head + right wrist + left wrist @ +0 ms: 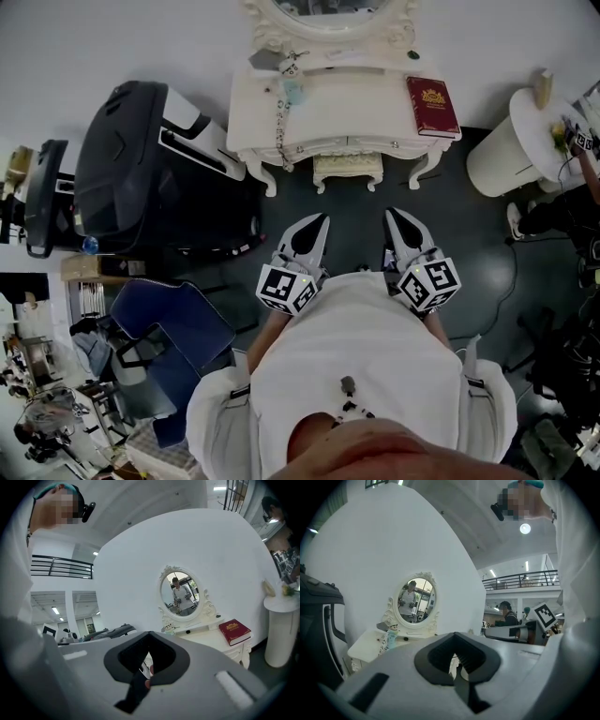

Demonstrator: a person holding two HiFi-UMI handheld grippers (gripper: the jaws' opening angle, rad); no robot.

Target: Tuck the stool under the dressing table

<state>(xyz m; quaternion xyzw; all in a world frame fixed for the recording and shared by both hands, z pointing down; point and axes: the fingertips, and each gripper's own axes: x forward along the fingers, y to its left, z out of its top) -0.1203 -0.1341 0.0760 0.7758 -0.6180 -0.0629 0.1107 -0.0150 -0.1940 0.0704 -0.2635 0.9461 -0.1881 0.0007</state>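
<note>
Sitting beneath the dressing table (pixel 356 108), the stool (pixel 348 171) lies ahead of left gripper (pixel 320 221) and right gripper (pixel 394 216), both closed.

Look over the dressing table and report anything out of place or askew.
One oddity: a beaded string trails across the dressing table top and dangles over its front edge, left of centre. The red book lies flat near the right end, and the stool sits squarely beneath.
</note>
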